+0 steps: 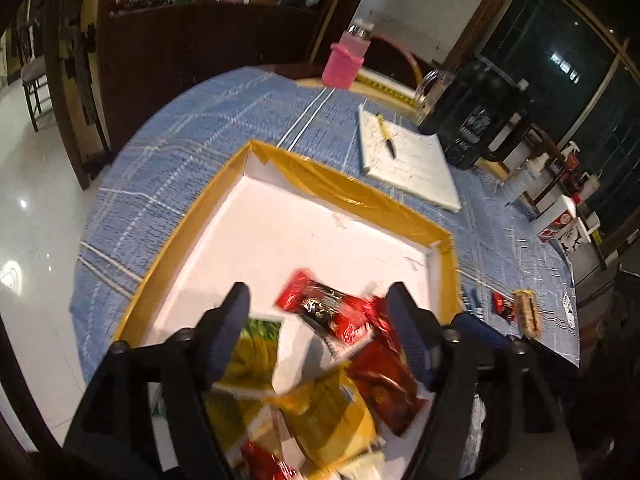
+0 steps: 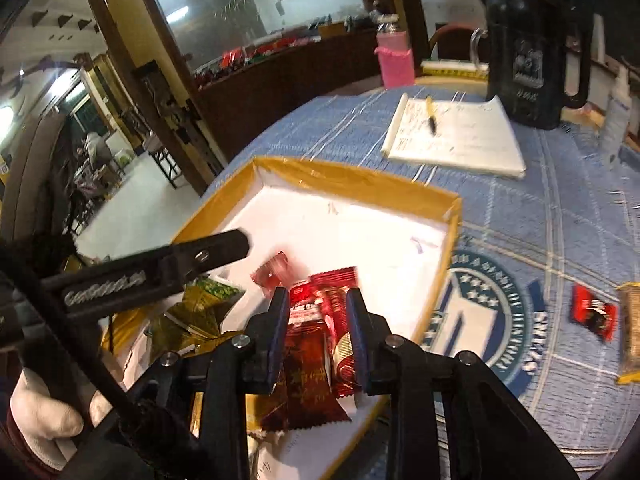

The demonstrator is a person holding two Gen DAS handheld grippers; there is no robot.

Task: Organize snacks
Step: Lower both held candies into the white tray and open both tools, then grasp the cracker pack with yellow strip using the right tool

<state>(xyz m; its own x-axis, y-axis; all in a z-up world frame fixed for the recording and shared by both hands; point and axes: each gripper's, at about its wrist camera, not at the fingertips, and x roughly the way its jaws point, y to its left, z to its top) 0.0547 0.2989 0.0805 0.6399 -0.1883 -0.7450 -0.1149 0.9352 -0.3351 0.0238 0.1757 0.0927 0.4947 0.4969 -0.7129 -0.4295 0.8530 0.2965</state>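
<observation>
Fingers of the left gripper (image 1: 316, 332) are spread, grasping nothing, above the white tape-edged cardboard tray (image 1: 352, 194); the right gripper (image 2: 318, 320) looks unclenched too. Light, crinkly, slippery red foil snack packets (image 2: 308, 364) lie inside the tray's near end; a small red-black packet (image 2: 592, 314) waits outside on the counter, best pinched across its flat middle.

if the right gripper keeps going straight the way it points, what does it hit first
Most likely the red snack packets lying in the yellow-rimmed tray, right between the right gripper jaws. Depth is unclear, but nothing else lies nearer.
</observation>
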